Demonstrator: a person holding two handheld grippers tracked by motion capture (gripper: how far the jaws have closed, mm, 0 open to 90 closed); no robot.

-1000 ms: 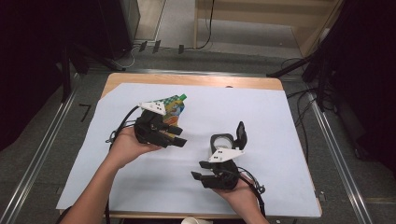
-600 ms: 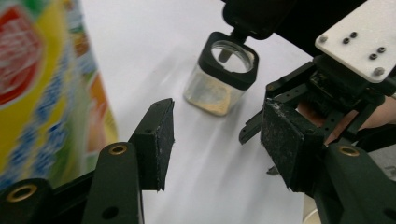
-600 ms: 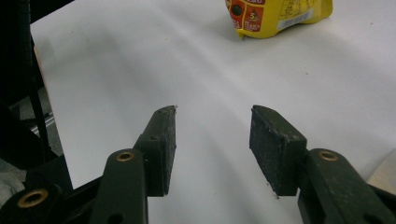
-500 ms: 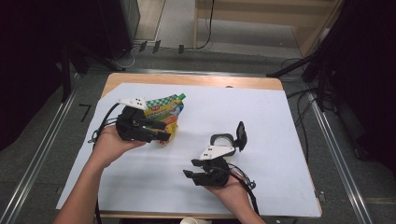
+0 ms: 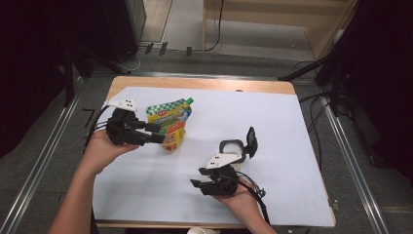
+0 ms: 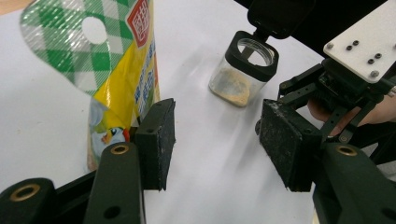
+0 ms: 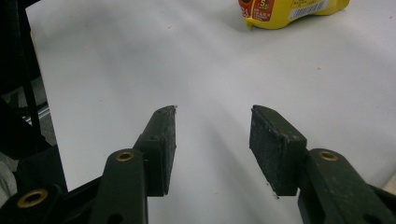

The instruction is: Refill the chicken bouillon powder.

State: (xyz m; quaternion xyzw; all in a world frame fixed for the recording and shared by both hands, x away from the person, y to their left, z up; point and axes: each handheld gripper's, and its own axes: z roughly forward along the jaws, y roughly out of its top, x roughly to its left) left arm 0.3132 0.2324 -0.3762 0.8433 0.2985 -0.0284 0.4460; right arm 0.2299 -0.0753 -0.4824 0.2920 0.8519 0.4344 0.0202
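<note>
- Over the last second the left tool has slid toward the surface's left edge; the refill pouch, earlier hidden behind it, now stands in view at the left rear of the surface.
- Its jaws stand apart, empty, one pad just beside the pouch's lower part, so a grasp looks not yet made.
- The right tool has drifted toward the near edge, jaws spread, holding nothing.
- The lidded jar, its flip lid up, stands just behind it, well apart from the pouch.
- Bare white surface lies between pouch and jar, and more toward the right edge, giving free room.
</note>
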